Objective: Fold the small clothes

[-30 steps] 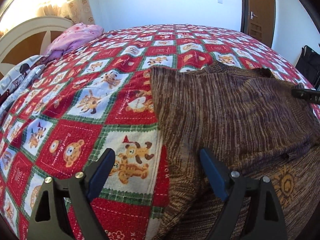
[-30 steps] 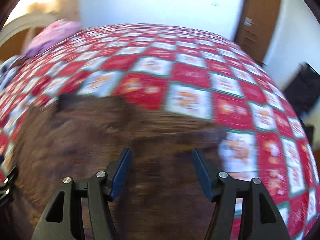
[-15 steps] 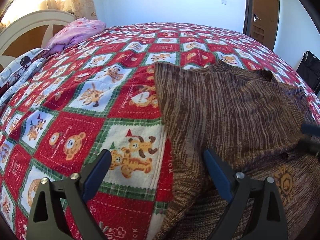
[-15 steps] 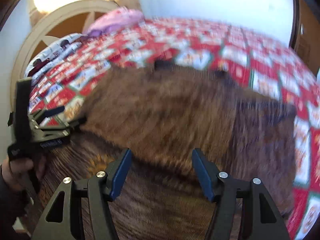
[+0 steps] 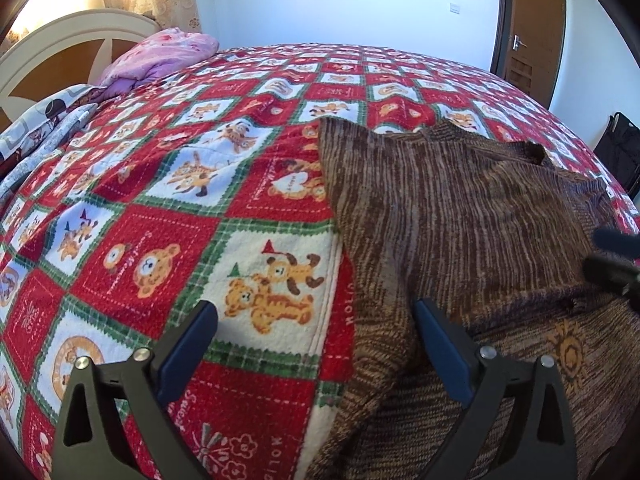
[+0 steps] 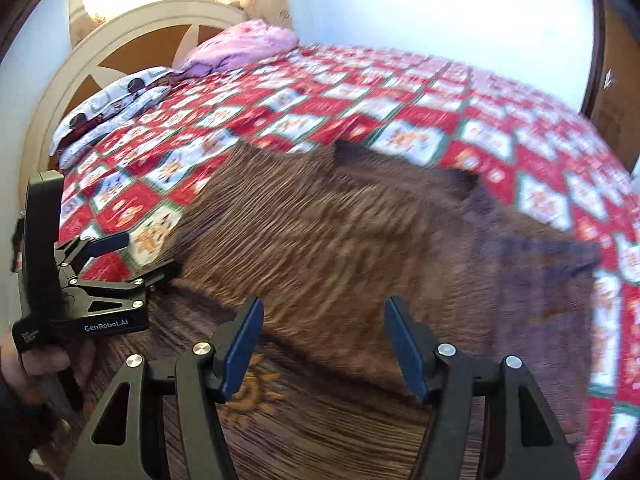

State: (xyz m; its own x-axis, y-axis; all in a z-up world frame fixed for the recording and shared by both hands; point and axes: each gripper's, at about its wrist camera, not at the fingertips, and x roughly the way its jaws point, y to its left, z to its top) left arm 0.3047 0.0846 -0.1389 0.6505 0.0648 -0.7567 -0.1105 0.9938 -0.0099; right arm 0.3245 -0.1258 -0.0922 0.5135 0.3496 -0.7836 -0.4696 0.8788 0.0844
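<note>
Where quilt (image 5: 168,240) spreads, brown sweater (image 5: 460,216).

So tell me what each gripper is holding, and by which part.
Nothing is held. The left gripper and right gripper are both open above the brown sweater.

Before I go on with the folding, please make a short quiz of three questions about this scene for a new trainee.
1. True or false: the left gripper is shut on the brown sweater.
2. What lies at the head of the bed, next to the headboard? A) a pink bundle B) a green towel C) a black bag
3. Fill in: the sweater lies on a red blanket printed with ____.

Key:
1. False. Both the left gripper and the right gripper stand open and hold nothing.
2. A, the pink bundle.
3. Bears.
</note>
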